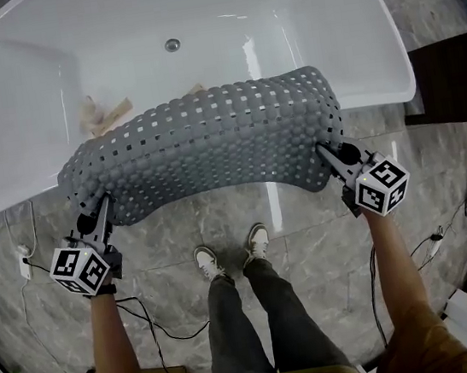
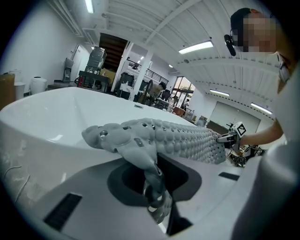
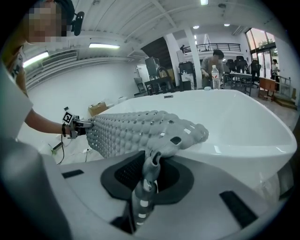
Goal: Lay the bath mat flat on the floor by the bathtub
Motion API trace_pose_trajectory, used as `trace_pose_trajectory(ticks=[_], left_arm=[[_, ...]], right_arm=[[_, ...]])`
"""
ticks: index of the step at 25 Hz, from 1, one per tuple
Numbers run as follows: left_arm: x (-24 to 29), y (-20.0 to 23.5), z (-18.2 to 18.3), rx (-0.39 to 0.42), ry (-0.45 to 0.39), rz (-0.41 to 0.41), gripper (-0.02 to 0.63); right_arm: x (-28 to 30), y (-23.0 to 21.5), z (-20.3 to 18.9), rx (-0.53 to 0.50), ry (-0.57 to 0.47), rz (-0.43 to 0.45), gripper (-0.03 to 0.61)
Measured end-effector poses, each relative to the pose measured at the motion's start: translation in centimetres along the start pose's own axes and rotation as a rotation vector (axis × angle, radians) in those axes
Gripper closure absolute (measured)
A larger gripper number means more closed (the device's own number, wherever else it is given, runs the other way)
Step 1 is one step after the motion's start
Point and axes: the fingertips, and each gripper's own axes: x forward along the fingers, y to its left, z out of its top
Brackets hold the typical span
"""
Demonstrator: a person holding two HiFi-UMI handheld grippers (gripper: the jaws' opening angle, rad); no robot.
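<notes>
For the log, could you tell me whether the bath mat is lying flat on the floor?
No: the bath mat sags over the bathtub rim, near corners pinched by the left gripper and right gripper.

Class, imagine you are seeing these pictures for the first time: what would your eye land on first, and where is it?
The grey, bubbly bath mat stands out first, stretched out over the near edge of the big white bathtub. Next come the left gripper and the right gripper, each shut on a near corner of the bath mat. Between them, the person's shoes stand on the marble floor.
</notes>
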Motion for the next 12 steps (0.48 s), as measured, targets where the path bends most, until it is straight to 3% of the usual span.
trace_pose_trajectory(ticks=[12], left_arm=[[-8.0,-7.4,2.2,0.085,-0.037,-0.019,0.552]], right_arm=[[-7.2,8.1,1.7,-0.070,-0.051,0.031,0.522]])
